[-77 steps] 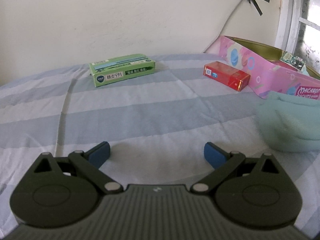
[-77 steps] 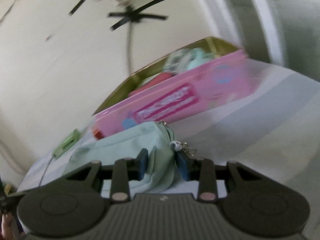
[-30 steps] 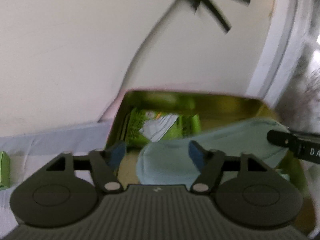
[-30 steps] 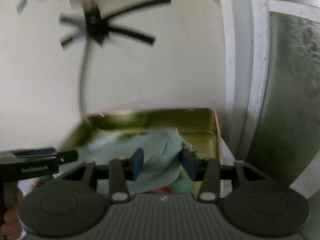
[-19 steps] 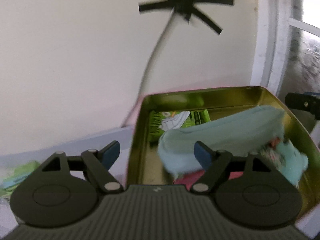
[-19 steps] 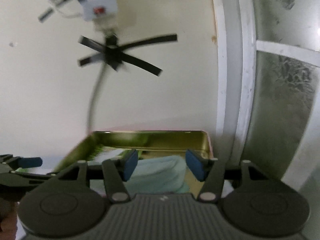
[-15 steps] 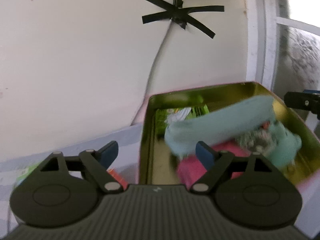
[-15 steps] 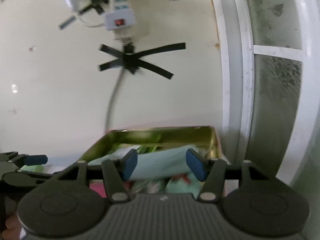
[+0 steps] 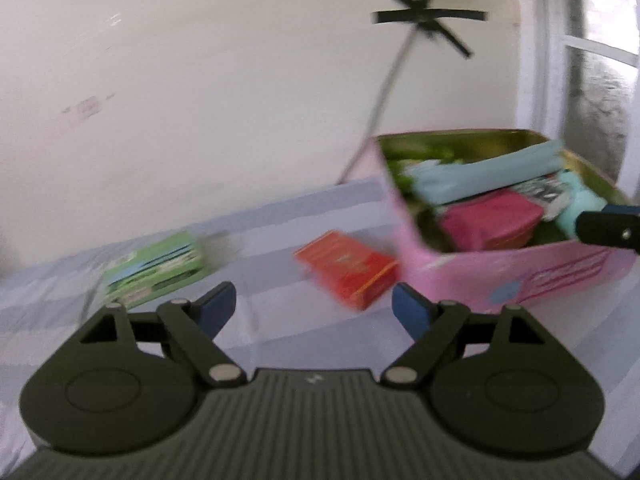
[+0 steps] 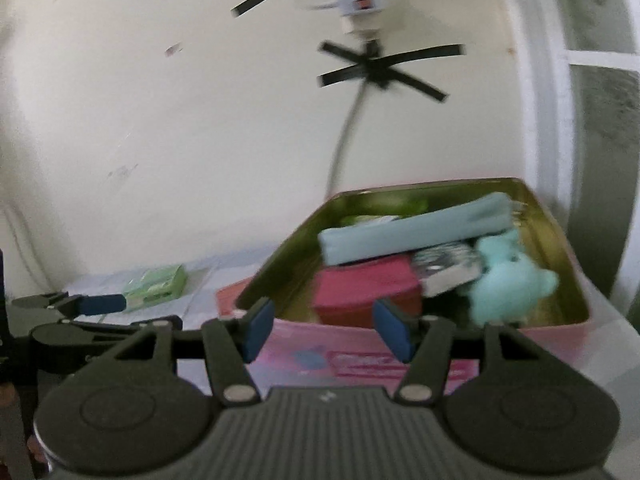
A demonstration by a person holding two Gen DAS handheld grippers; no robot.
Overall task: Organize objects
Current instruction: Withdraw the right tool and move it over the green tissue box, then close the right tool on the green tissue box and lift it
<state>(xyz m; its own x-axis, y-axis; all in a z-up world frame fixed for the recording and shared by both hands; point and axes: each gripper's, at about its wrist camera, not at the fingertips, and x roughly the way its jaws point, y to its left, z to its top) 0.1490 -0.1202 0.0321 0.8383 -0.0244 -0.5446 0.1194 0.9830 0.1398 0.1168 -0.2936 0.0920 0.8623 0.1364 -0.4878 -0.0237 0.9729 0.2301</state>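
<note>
A pink tin (image 9: 516,276) with a gold inside (image 10: 560,248) stands on the striped sheet at the right. A pale green pouch (image 9: 484,176) (image 10: 412,232) lies across its contents, over a magenta box (image 10: 364,286) and a mint plush toy (image 10: 508,284). My left gripper (image 9: 314,314) is open and empty above the sheet, facing a red box (image 9: 348,268) and a green box (image 9: 156,270). My right gripper (image 10: 326,330) is open and empty in front of the tin's near wall.
The red box lies against the tin's left side. The green box (image 10: 158,282) sits further left on the sheet. A wall with a taped cable (image 10: 352,120) and a power strip is behind. A window frame (image 10: 560,100) stands at the right.
The right gripper let go of the pale green pouch, which now rests in the tin. Both grippers have pulled back from the tin, the left one swinging left toward the red and green boxes.
</note>
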